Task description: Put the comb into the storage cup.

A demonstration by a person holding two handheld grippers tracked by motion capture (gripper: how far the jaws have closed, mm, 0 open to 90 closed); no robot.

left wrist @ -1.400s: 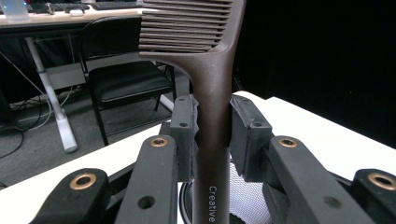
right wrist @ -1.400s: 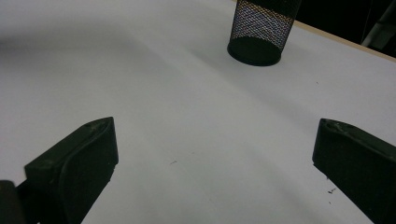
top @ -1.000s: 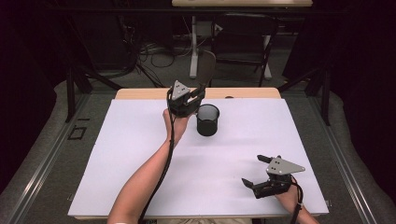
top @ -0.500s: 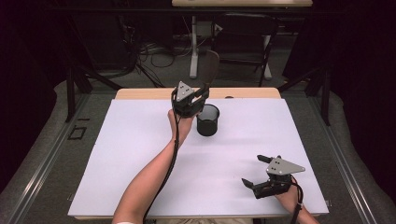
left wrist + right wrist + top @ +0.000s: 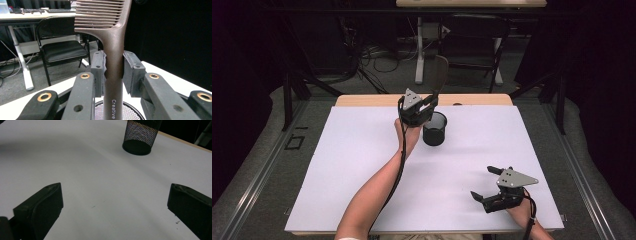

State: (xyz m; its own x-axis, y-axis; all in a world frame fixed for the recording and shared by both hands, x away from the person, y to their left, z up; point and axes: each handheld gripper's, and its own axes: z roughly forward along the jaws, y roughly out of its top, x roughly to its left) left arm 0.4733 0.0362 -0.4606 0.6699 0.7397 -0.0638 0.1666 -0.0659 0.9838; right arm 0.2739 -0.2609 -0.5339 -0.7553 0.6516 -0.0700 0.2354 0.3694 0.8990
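The left gripper (image 5: 113,72) is clamped on the handle of a brown comb (image 5: 113,50), pads pressing both sides of the stem. The comb stands upright, teeth at the top, handle end pointing down. In the left gripper view the mesh cup (image 5: 117,112) lies directly below the handle end, so the comb is in the air over the cup's mouth; whether its tip has crossed the rim I cannot tell.

In the high view the left gripper (image 5: 416,111) hovers at the cup (image 5: 434,129), just over its near-left rim, at the far middle of the white sheet (image 5: 362,165).

The right gripper (image 5: 498,189) rests low at the near right of the sheet, well apart from the cup, jaws spread wide with nothing between them. Its own view shows bare sheet between the jaws and the cup (image 5: 141,136) farther off.

As a judgement: the work is dropping the comb into the cup. Picking up and carrying look done, and alignment looks close. Left to do: lower the handle through the mouth, release, and draw the hand away without tipping the light cup.
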